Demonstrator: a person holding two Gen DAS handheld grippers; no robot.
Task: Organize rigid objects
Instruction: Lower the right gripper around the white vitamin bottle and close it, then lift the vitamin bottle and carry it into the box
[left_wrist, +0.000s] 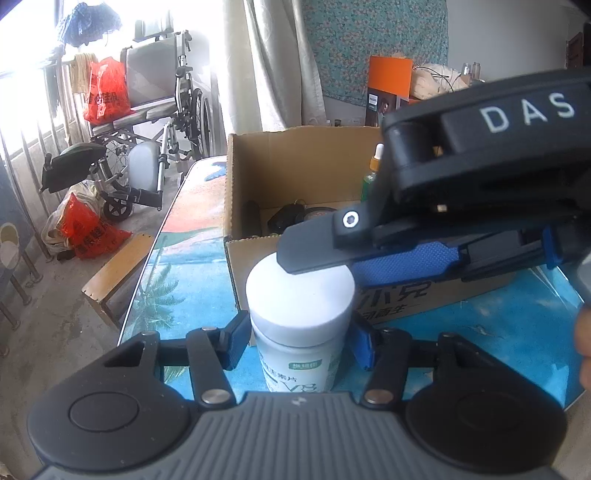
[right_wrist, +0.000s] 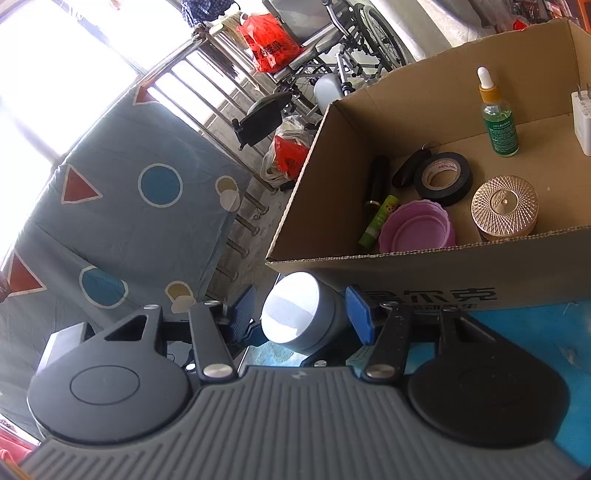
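A white-capped pill bottle (left_wrist: 299, 317) stands on the blue table in front of a cardboard box (left_wrist: 295, 162). My left gripper (left_wrist: 301, 341) is shut on the bottle body, a blue pad on each side. My right gripper (left_wrist: 321, 254) comes in from the right above the cap, one black finger over it. In the right wrist view the bottle cap (right_wrist: 291, 308) sits between the right gripper's (right_wrist: 303, 310) blue pads; the right pad touches it, the left pad stands slightly off. The box (right_wrist: 443, 273) holds a dropper bottle (right_wrist: 496, 118), black tape (right_wrist: 443, 179), a pink lid (right_wrist: 417, 229) and a gold jar (right_wrist: 504, 208).
A wheelchair (left_wrist: 147, 122) and red bags (left_wrist: 85, 232) stand on the floor to the left, past the table's edge. A wooden bench (left_wrist: 118, 269) sits beside the table. A patterned sheet (right_wrist: 122, 229) hangs at the left. An orange box (left_wrist: 388, 88) stands behind the cardboard box.
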